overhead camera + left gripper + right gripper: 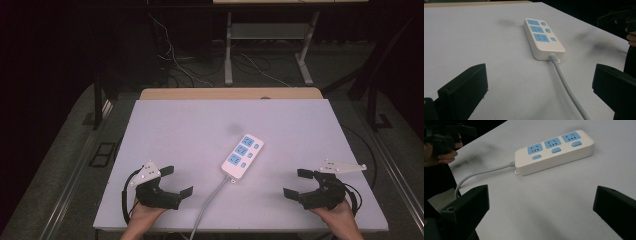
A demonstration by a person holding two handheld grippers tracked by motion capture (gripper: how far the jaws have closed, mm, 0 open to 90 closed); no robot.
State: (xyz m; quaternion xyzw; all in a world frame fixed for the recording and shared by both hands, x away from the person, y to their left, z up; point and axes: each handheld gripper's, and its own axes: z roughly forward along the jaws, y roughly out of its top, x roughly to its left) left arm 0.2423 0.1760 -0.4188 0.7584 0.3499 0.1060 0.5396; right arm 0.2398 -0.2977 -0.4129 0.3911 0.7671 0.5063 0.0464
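A white power strip [242, 156] with three blue sockets and three blue switches lies flat on the pale worktop [190, 125], a little right of its middle and turned at a slant, its far end pointing toward the far right. Its grey cable [207, 202] leaves the near end and runs toward the near edge of the worktop, where it drops out of sight. The left hand-held gripper [177, 181] sits at the near left, held in the person's left hand [145, 214], its two black jaws spread wide with nothing between them, pointing right toward the strip. The right hand-held gripper [296, 183] sits at the near right, held in the right hand [336, 214], jaws likewise wide apart and empty, pointing left. Both stand well apart from the strip, one on each side of the cable. In the left gripper view the strip [543, 37] lies ahead between the jaws, cable [566, 85] running toward the camera. In the right gripper view the strip [554, 151] lies ahead, and the cable [484, 173] curves off to the left. Beyond the far edge, a wooden board [230, 93] shows, with cables on the dark floor [260, 65].
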